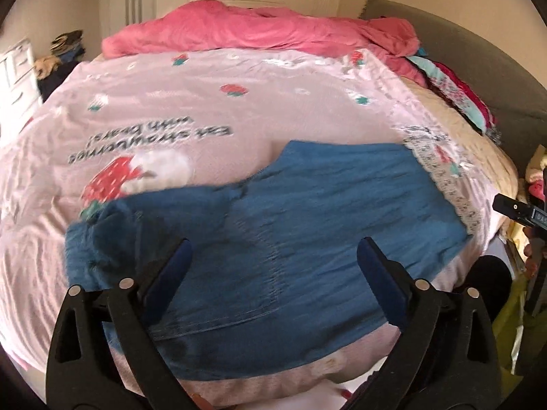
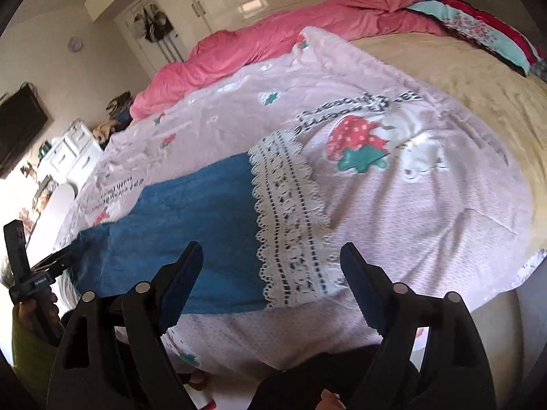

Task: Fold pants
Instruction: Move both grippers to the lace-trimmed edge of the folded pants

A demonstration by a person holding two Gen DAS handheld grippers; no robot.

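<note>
Lying folded on the pink strawberry blanket [image 1: 239, 102], the blue pants [image 1: 290, 212] were left flat (further folds possibly remaining); left gripper [image 1: 273, 256] and right gripper [image 2: 271, 259] were held wide apart, empty.

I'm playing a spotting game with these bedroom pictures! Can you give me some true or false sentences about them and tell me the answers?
1. The blue pants lie on a pink blanket. True.
2. The left hand-held gripper is squeezing the pants. False: it is open, holding nothing.
3. The pants have white lace trim. True.
4. The rumpled quilt at the far side of the bed is green. False: it is pink.
5. The right hand-held gripper is open. True.
</note>
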